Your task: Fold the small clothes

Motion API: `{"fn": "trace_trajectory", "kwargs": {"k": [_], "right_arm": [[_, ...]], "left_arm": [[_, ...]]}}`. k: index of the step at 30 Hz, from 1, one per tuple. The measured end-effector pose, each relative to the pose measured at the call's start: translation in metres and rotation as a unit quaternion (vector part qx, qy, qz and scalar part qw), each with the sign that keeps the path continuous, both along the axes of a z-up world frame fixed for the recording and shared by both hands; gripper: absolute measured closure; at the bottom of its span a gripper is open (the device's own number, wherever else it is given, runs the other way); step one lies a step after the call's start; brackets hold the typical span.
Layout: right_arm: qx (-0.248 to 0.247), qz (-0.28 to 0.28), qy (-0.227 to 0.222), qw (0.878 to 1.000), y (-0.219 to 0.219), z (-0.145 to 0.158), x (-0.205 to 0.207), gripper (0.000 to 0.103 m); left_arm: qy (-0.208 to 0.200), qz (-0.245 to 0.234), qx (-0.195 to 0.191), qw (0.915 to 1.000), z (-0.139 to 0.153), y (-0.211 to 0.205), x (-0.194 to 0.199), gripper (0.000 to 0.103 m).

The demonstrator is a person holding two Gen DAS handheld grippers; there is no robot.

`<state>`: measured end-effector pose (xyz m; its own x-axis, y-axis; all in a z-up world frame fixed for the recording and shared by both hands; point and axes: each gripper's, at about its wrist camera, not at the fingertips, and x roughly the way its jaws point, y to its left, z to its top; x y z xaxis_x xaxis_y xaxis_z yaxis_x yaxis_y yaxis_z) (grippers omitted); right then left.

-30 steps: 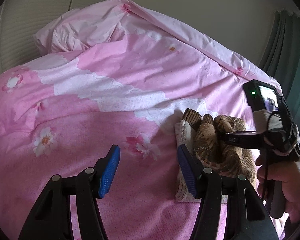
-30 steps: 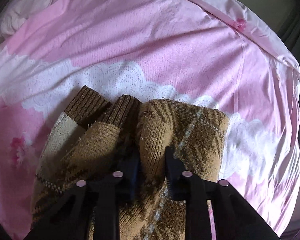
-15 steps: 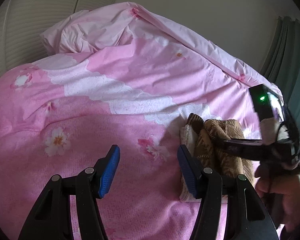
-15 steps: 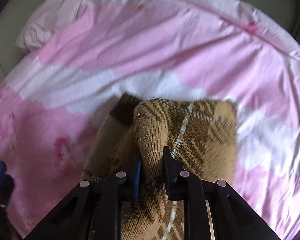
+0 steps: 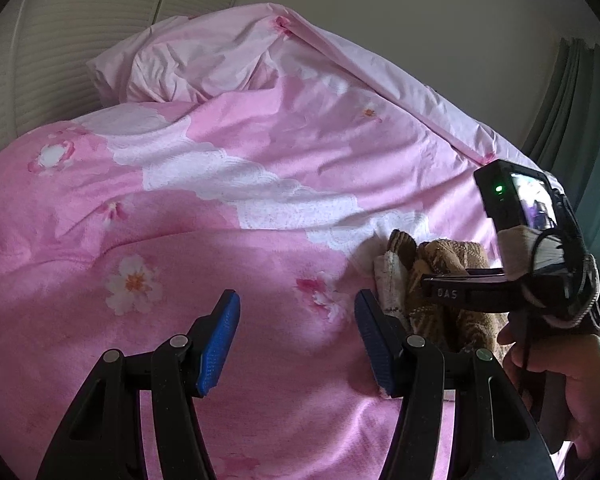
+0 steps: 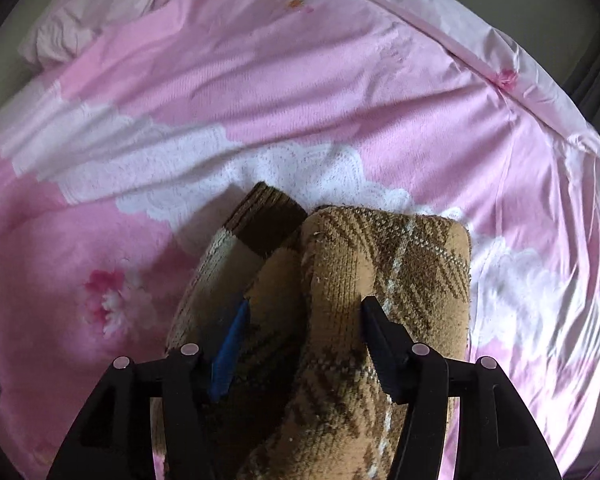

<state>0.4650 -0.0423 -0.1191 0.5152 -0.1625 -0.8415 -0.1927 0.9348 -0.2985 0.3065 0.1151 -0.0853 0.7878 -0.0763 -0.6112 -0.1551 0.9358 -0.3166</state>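
A pair of brown plaid knitted socks lies folded over on the pink bedcover, the dark brown cuff poking out on the left. My right gripper points down over them. Its jaws are opening and straddle the raised fold, which now sits loose between the pads. In the left wrist view the socks lie at the right under the right gripper, which a hand holds. My left gripper stands open to the left of the socks with only bedcover between its blue pads.
The flowered pink bedcover fills both views. A crumpled pale pink pillow lies at the far end. A ribbed headboard stands behind it, and a green curtain hangs at the right past the bed's edge.
The right gripper's jaws have spread apart and let go of the sock fold they pinched. The left gripper has drifted away from the socks, still open.
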Motion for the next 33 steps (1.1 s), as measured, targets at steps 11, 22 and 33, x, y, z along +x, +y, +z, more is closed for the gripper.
{"fn": "trace_trajectory", "kwargs": {"k": [11,22,33], "right_arm": [[-0.041,-0.016,0.004,0.999,0.009,-0.031,0.009,0.05],[0.132,-0.037,-0.02,0.99,-0.029,0.008,-0.004,0.075],[0.213,-0.063,0.001,0.975,-0.034,-0.016,0.001,0.069]], "left_arm": [[0.006,0.007,0.028,0.9996,-0.002,0.012,0.014,0.043],[-0.009,0.014,0.022,0.9996,0.009,0.024,0.01,0.043],[-0.017,0.025,0.036,0.9989,0.015,0.036,0.006,0.039]]}}
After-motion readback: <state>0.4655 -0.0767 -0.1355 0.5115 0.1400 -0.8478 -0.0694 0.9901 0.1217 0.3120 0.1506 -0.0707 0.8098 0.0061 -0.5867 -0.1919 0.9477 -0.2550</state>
